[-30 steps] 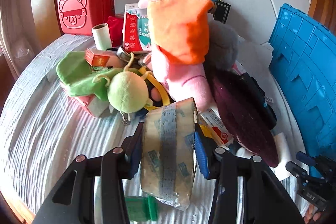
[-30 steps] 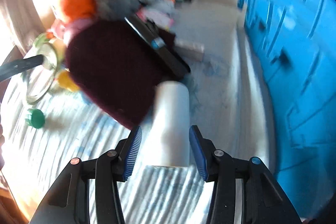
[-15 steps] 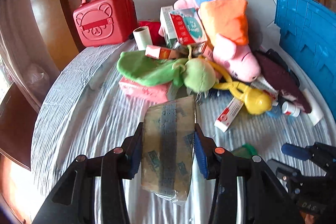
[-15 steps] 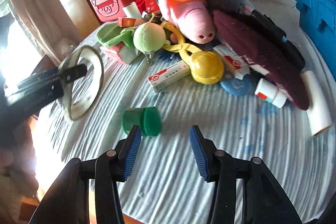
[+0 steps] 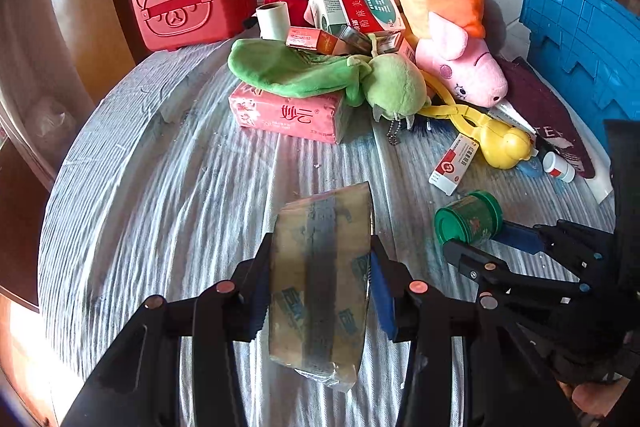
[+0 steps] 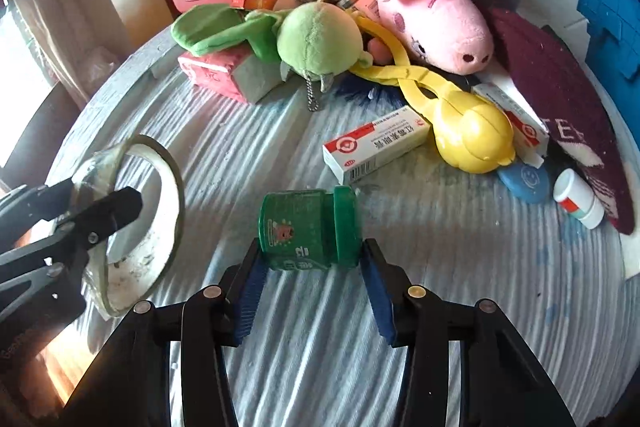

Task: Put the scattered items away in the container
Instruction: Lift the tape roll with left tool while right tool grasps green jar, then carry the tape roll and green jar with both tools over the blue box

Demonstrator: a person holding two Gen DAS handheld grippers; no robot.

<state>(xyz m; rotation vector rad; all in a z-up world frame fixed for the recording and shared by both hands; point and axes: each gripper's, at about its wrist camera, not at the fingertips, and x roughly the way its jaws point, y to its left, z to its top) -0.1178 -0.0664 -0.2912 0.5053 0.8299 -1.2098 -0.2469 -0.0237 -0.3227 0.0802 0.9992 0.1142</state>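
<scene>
The blue crate (image 5: 588,39) stands at the far right edge of the round table (image 5: 160,187), beyond a heap of toys and boxes: a pink plush pig (image 6: 424,7), a green plush toy (image 6: 316,43), a dark red knitted cloth (image 6: 560,107), a yellow plastic toy (image 6: 468,139) and a white-and-red medicine box (image 6: 376,147). The left gripper (image 5: 320,283) is closed on a roll of clear tape (image 5: 320,279), held on edge between its blue pads and clear of the table surface. The right gripper (image 6: 310,267) is spread wide, with a green jar (image 6: 308,227) lying on its side between the finger pads (image 6: 250,287); the left pad appears to be at the jar's base and the right pad just beside its lid, but firm contact cannot be confirmed. The step in hand is judged to be the pickup of the jar. Advance the gripper slightly so the pads cover the jar body rather than only its near end, then close evenly along the jar's length. Because the jar is round and lying down, it may roll away; keep the fingers low and level with the table. Lift straight up before swinging right toward the crate, passing over the small white bottle (image 6: 580,203). Keep the left gripper still and apart so the tape does not strike the jar.
</scene>
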